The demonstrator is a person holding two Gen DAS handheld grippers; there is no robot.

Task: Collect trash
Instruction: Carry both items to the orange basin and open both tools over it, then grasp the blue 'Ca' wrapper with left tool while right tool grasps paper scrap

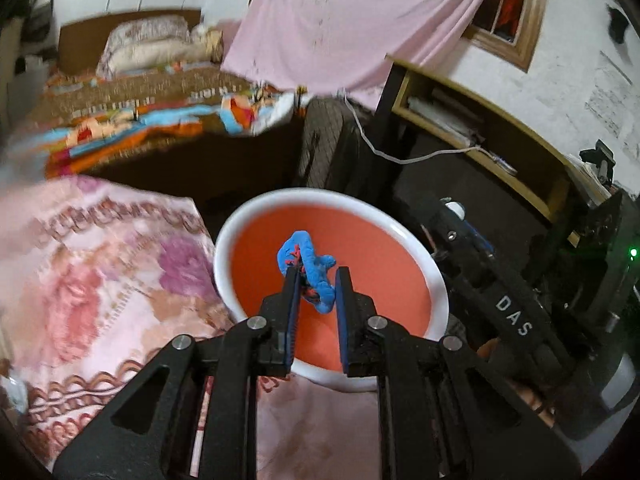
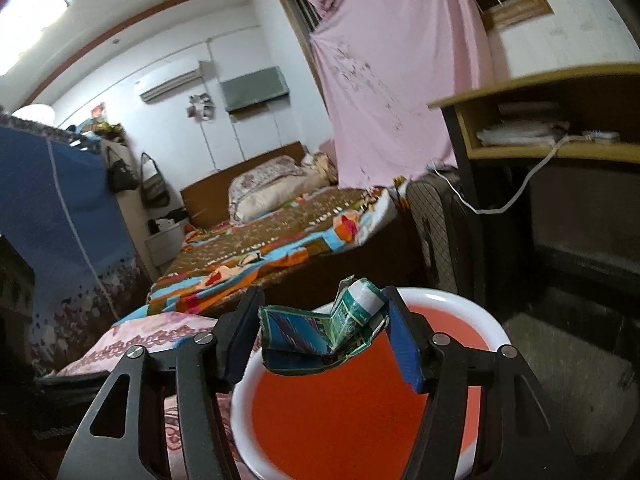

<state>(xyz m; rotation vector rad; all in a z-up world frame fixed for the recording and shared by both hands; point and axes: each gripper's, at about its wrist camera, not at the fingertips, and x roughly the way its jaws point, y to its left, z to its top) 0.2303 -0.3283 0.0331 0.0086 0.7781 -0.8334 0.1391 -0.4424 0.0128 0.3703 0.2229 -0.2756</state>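
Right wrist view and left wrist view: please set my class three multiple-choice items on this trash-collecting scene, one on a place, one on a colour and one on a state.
1. Where is the green-and-blue packet?
A. On the bed
B. Between the right gripper's fingers, over the bin
C. On the desk shelf

2. What colour is the inside of the bin?
A. Green
B. Black
C. Orange-red

3. What state is the left gripper in?
A. Closed on a crumpled blue wrapper
B. Wide open with nothing in it
C. Out of view

Key: 1 B, the packet spans the fingers with the white rim behind it; 2 C, both views show an orange-red inside; 3 A, the wrapper sits pinched between the fingers above the bin.
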